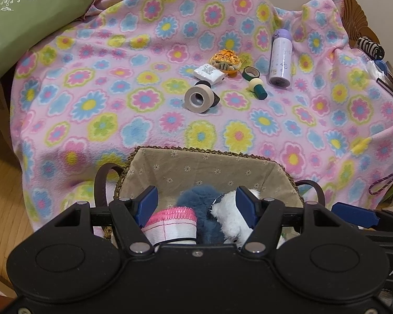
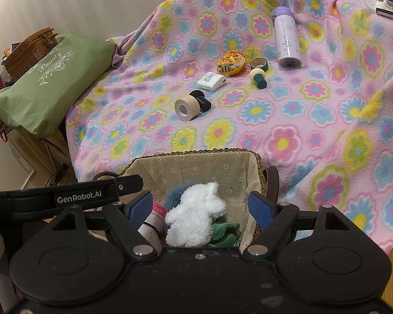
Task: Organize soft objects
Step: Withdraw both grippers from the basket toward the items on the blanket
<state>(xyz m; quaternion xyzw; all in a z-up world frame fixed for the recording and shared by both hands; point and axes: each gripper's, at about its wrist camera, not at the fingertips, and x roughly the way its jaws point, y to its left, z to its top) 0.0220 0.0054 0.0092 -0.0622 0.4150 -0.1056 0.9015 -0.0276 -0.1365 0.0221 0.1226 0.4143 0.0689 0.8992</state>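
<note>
Left wrist view: the left tool [image 1: 196, 198] is held over the lined basket [image 1: 209, 162] with its jaws apart and nothing gripped. The white plush [image 2: 194, 219], blue plush [image 1: 204, 209] and pink-trimmed cloth [image 1: 173, 225] are seen inside. The right tool [image 2: 200, 204] is held wide, likewise empty.

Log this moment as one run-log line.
left gripper: open | right gripper: open | basket: white plush, blue plush inside | blanket: tape roll, bottle
</note>
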